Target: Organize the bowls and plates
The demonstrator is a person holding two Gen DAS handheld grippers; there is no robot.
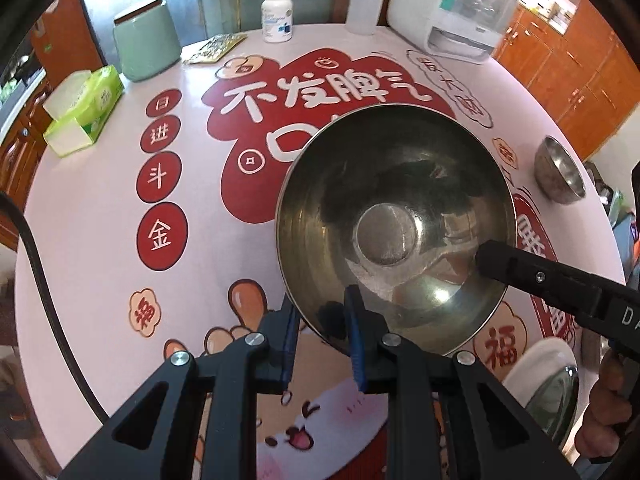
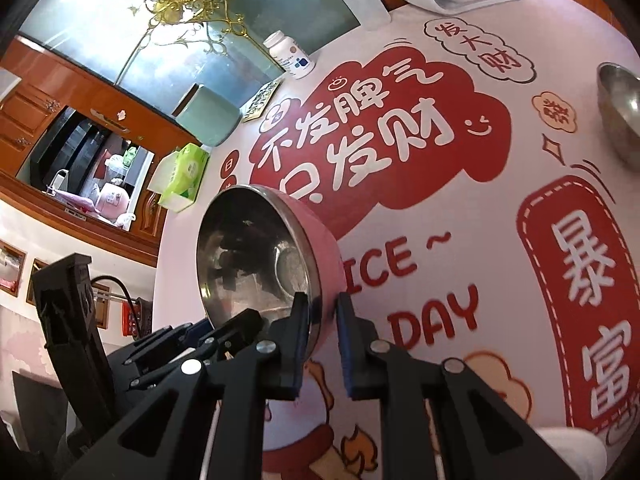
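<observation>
A steel bowl with a pink outside (image 1: 394, 232) is held tilted over the printed tablecloth (image 1: 100, 240). My left gripper (image 1: 322, 312) is shut on its near rim, one blue pad inside and one outside. My right gripper (image 1: 486, 256) reaches in from the right and pinches the opposite rim. In the right wrist view that gripper (image 2: 322, 304) clamps the bowl's (image 2: 248, 264) edge, and my left gripper (image 2: 216, 332) shows at lower left. A second steel bowl (image 1: 558, 176) (image 2: 622, 108) sits on the table's right side.
A white plate (image 1: 536, 364) carrying a steel dish (image 1: 556, 400) lies at the near right edge. Along the far edge stand a green canister (image 1: 146, 40), tissue box (image 1: 86, 108), pill bottle (image 1: 277, 16), squeeze bottle (image 1: 365, 4) and white appliance (image 1: 452, 12).
</observation>
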